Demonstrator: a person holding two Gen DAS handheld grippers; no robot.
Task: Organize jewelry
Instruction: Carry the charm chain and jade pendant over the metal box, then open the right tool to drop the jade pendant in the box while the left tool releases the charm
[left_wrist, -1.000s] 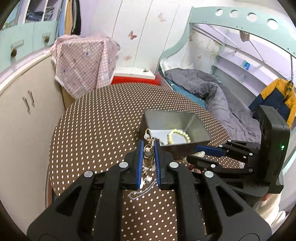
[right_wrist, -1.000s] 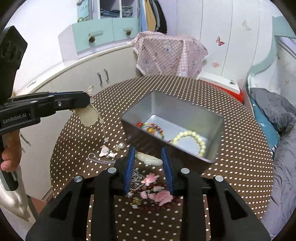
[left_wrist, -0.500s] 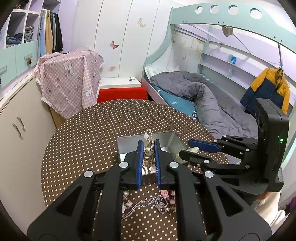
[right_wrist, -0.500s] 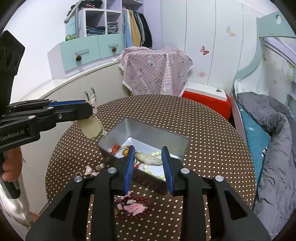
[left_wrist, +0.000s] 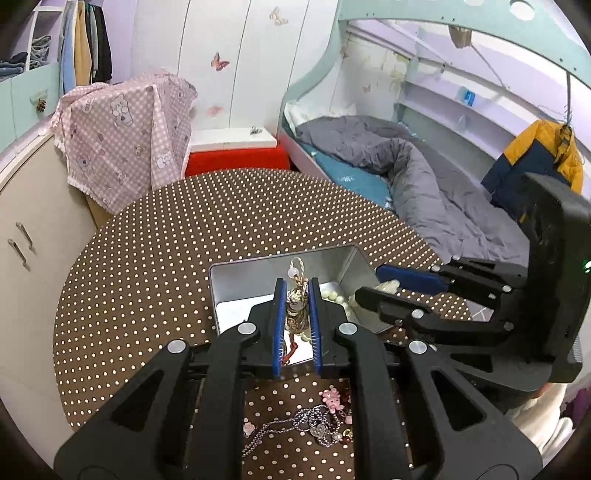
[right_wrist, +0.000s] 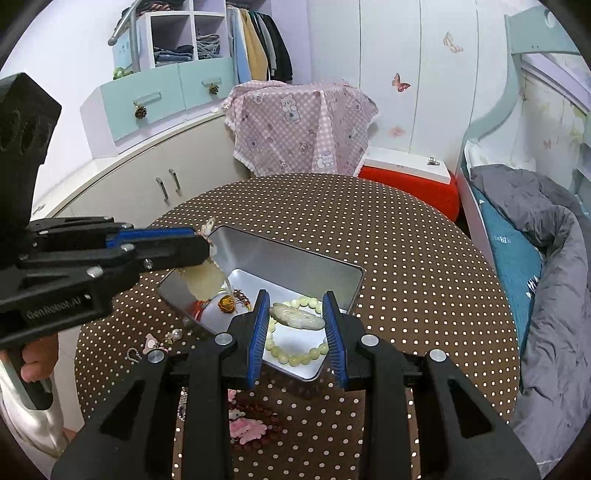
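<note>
A metal tin (right_wrist: 295, 264) (left_wrist: 229, 273) sits on the brown polka-dot round table. It holds a pale bead bracelet (right_wrist: 295, 360) and red and amber pieces (right_wrist: 226, 304). My left gripper (left_wrist: 297, 291) is shut on a braided cord necklace (left_wrist: 297, 310) above the tin; its pale disc pendant (right_wrist: 205, 282) hangs over the tin's left end. My right gripper (right_wrist: 297, 317) is shut on a pale jade pendant (right_wrist: 297, 317) above the tin's near side. Both grippers show in each other's views.
Loose jewelry lies on the table in front of the tin: a silver chain with heart charm (left_wrist: 314, 428), pink flower pieces (right_wrist: 245, 430), dark red beads, pearl pieces (right_wrist: 173, 336). A cabinet stands left, a bed right, a red stool behind the table.
Both grippers have risen and moved forward with their pieces. The left gripper's necklace now hangs over the tin; the right gripper's jade pendant is now above the tin's interior.
</note>
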